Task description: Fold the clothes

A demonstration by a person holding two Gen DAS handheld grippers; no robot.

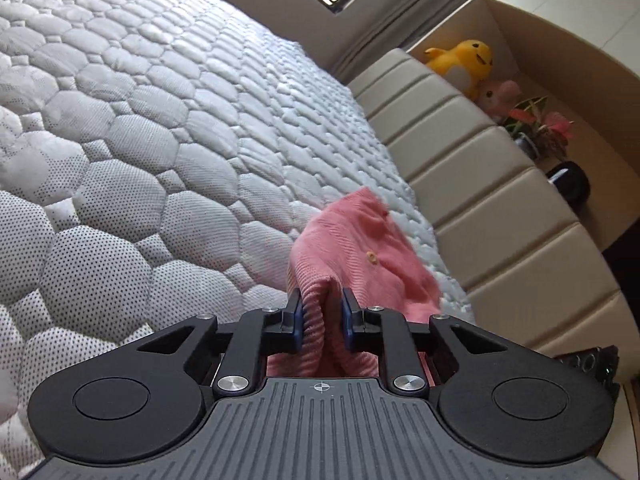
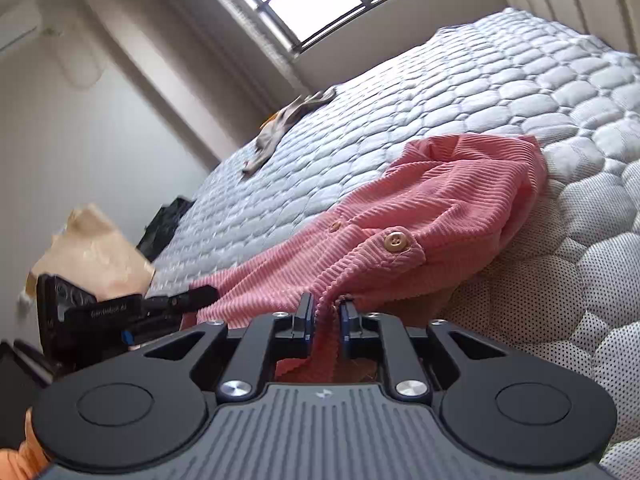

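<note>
Two grips: left gripper [image 1: 322, 322] and right gripper [image 2: 324, 322] each have their jaws clenched on an edge of the pink ribbed cardigan [image 2: 420, 208].
Progress: early by my judgement; the garment is lifted and bunched, no neat fold visible yet, so spreading and folding remain.
Cardigan look: ribbed knit, tan buttons [image 2: 394, 241], rumpled.
Cardigan place: ahead of both jaws, draping onto the quilted mattress [image 1: 160, 120].
Beyond it: another crumpled garment [image 2: 280, 128], well apart.
</note>
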